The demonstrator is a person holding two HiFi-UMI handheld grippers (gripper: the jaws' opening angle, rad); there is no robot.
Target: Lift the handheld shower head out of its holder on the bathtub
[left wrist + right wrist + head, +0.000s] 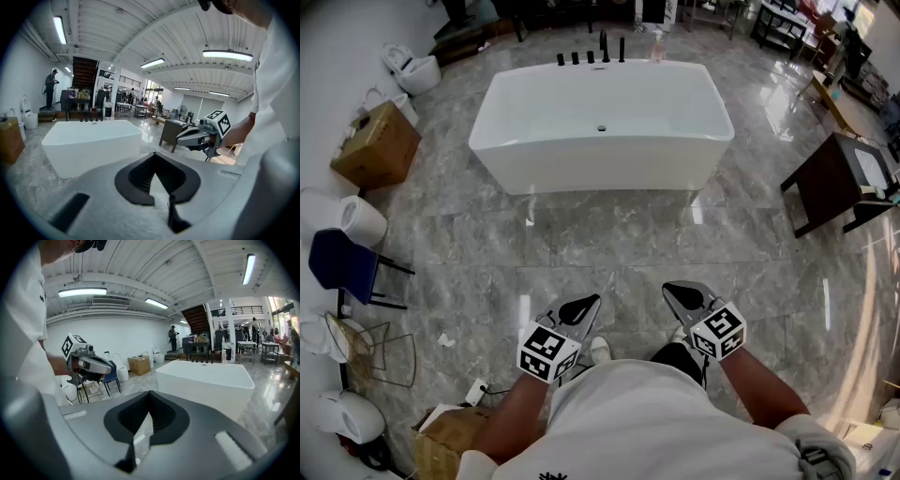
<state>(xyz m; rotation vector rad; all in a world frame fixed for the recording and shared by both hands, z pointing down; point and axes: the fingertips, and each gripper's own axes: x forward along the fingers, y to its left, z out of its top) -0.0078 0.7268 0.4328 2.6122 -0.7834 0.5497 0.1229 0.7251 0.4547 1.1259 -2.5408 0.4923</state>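
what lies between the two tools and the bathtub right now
Only marble floor, nothing standing on it, separates the left tool and right tool from the bathtub; the head view shows this.

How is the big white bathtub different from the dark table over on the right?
The bathtub is white, and the table is dark brown. The bathtub looks much bigger than the table. The bathtub sits flat on the ground with solid walls, while the table stands up on legs. What they share: both are boxy and stand on the shiny grey stone floor.
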